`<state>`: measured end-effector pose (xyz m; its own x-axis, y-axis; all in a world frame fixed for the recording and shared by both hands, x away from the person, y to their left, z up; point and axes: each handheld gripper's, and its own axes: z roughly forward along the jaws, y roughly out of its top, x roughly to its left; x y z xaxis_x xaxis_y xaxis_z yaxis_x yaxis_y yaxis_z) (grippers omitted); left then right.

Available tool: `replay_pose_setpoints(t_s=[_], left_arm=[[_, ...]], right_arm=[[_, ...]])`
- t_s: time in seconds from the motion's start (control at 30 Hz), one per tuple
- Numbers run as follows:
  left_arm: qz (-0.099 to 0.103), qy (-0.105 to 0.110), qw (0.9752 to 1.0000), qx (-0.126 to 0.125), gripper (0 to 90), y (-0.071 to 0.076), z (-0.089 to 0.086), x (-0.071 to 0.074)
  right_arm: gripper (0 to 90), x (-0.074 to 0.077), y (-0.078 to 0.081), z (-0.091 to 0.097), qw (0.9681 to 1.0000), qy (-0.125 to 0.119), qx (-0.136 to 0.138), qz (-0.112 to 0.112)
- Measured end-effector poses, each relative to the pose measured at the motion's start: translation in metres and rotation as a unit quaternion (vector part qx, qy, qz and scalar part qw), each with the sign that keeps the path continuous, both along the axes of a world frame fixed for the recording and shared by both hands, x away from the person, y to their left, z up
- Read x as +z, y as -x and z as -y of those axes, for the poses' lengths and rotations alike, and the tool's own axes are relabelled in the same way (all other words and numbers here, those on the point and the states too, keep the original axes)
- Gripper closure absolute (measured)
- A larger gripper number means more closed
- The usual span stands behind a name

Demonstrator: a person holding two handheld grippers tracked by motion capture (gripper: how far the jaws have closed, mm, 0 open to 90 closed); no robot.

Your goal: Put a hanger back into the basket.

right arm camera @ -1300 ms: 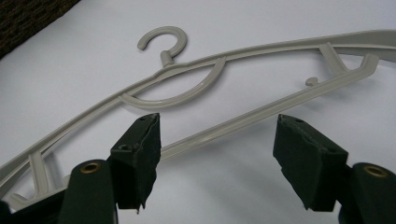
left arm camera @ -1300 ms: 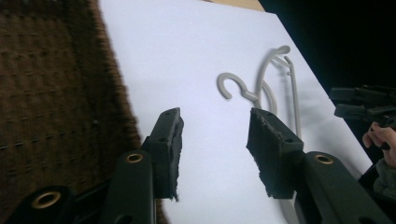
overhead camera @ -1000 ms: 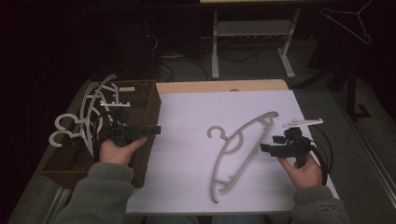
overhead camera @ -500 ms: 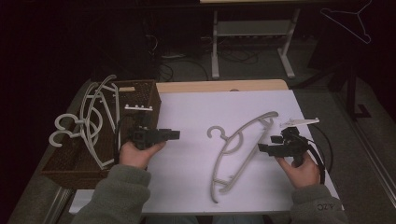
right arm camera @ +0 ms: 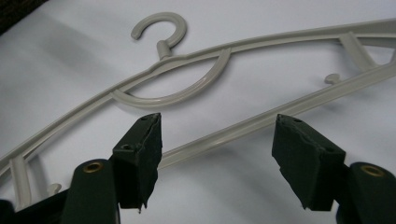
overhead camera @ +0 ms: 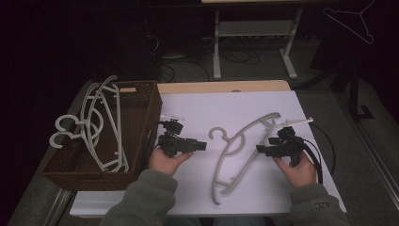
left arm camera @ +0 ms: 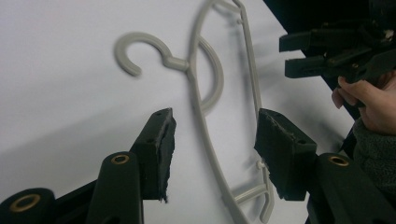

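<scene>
A grey plastic hanger [overhead camera: 240, 150] lies flat on the white tabletop [overhead camera: 202, 113], its hook [overhead camera: 217, 133] pointing left. My left gripper [overhead camera: 200, 147] hovers just left of the hook, aimed right. It is open, its jaws have just been opening, and nothing is gripped. In the left gripper view the hanger [left arm camera: 180, 63] lies on the table beyond the spread jaws of the left gripper [left arm camera: 215, 135]. My right gripper [overhead camera: 259, 149] sits at the hanger's right side, open and pointing left. In the right gripper view the hanger [right arm camera: 261, 43] has its lower bar running past the pads of the right gripper [right arm camera: 219, 140], untouched.
A brown wicker basket [overhead camera: 150, 108] stands at the table's left edge with several grey hangers [overhead camera: 101, 127] sticking out of it. A black cable [overhead camera: 324, 146] loops behind my right hand. A metal stand [overhead camera: 254, 28] and a wire hanger [overhead camera: 357, 21] are in the dark background.
My left hand has moved right and down, from beside the basket to near the hanger's hook, with its jaws spreading. The right hand has stayed in place.
</scene>
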<state>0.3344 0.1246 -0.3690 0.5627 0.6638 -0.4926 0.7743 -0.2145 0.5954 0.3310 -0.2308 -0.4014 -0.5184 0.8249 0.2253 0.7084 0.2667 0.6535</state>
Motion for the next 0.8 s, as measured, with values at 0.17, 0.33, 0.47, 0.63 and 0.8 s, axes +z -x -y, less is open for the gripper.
replay_pose_setpoints(t_s=[0.17, 0.33, 0.47, 0.63, 0.8], left_arm=[[-0.017, -0.01, 0.9998, -0.008, 45.8, -0.002, 0.018, -0.022], [-0.037, -0.019, 0.9991, -0.009, 45.5, -0.007, 0.03, -0.04], [-0.047, -0.031, 0.9982, -0.019, 46.2, -0.01, 0.037, -0.053], [-0.061, -0.039, 0.9972, -0.021, 47.8, -0.014, 0.043, -0.065], [-0.072, -0.027, 0.997, -0.015, 50.6, -0.016, 0.049, -0.072]], right_arm=[[34.8, -0.008, -0.004, -0.009, 0.9997, 0.016, -0.001, -0.017], [36.7, -0.017, -0.009, -0.011, 0.999, 0.027, -0.011, -0.035], [37.9, -0.021, -0.012, -0.013, 0.9982, 0.021, -0.019, -0.053], [41.9, -0.025, -0.015, -0.016, 0.9981, 0.026, -0.023, -0.051], [44.8, -0.027, -0.016, -0.014, 0.9976, 0.033, -0.028, -0.053]])
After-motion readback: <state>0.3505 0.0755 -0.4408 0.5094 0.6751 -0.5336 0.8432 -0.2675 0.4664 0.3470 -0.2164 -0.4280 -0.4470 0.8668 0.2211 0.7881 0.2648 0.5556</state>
